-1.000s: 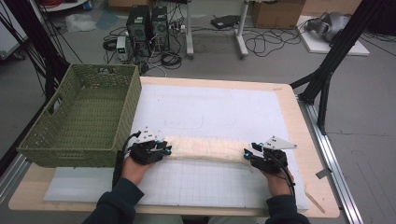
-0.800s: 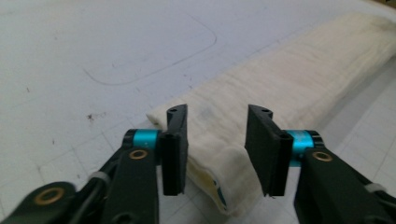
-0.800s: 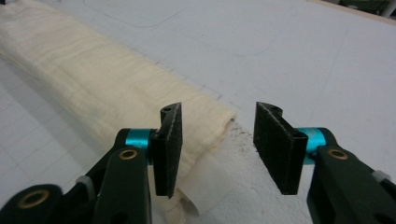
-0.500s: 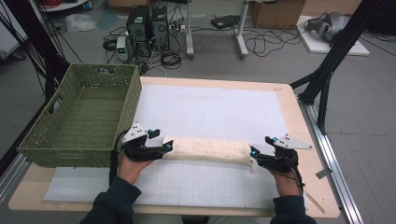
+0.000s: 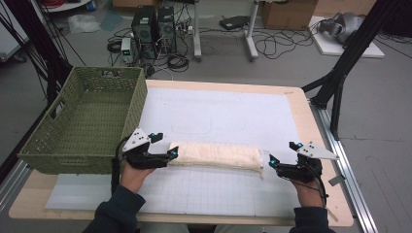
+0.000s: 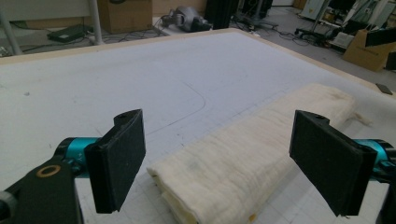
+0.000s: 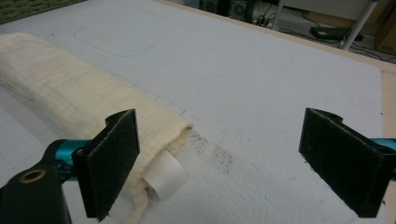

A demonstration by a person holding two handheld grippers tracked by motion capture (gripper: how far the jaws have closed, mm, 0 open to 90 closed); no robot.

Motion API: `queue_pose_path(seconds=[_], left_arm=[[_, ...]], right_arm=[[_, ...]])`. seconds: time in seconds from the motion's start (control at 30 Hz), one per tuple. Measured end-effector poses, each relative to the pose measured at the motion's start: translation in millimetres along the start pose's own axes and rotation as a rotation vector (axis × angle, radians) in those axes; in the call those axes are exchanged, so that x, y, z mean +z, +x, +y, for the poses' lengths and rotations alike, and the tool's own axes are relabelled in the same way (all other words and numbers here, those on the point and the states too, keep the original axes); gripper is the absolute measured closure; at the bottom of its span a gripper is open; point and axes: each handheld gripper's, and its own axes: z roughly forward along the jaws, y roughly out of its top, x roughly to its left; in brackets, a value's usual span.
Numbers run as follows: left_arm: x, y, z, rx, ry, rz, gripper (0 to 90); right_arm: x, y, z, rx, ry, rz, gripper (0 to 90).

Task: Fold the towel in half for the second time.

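The surface (image 5: 228, 111) is carrying a white gridded mat, and on it the folded cream towel (image 5: 216, 155) is lying as a long, narrow bundle across the person's side, just to the right of the green woven basket (image 5: 82, 126); the fold looks finished, which is likely why both hands are letting it rest flat. The left gripper (image 5: 171, 154) is sitting at the towel's left end and the right gripper (image 5: 273, 162) just off its right end, one at each end because that is how a long cloth gets handled evenly. In the left gripper view the fingers (image 6: 119, 165) are standing spread with the towel's end (image 6: 233, 163) between them, untouched. In the right gripper view the fingers (image 7: 114, 161) are likewise spread, the towel and its white tag (image 7: 163, 179) lying beside the left one. Compared with a second ago, both grippers were pinching the towel's ends; their jaws have just been opening, and both hands are backing slightly away.
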Motion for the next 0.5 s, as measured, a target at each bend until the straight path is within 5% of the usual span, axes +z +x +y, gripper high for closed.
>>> queue_pose_path(seconds=[0.5], left_arm=[[-0.2,2.9,-0.6,-0.010,0.006,-0.010,20.5]], right_arm=[[-1.5,-1.9,-0.8,0.007,-0.002,-0.007,11.5]])
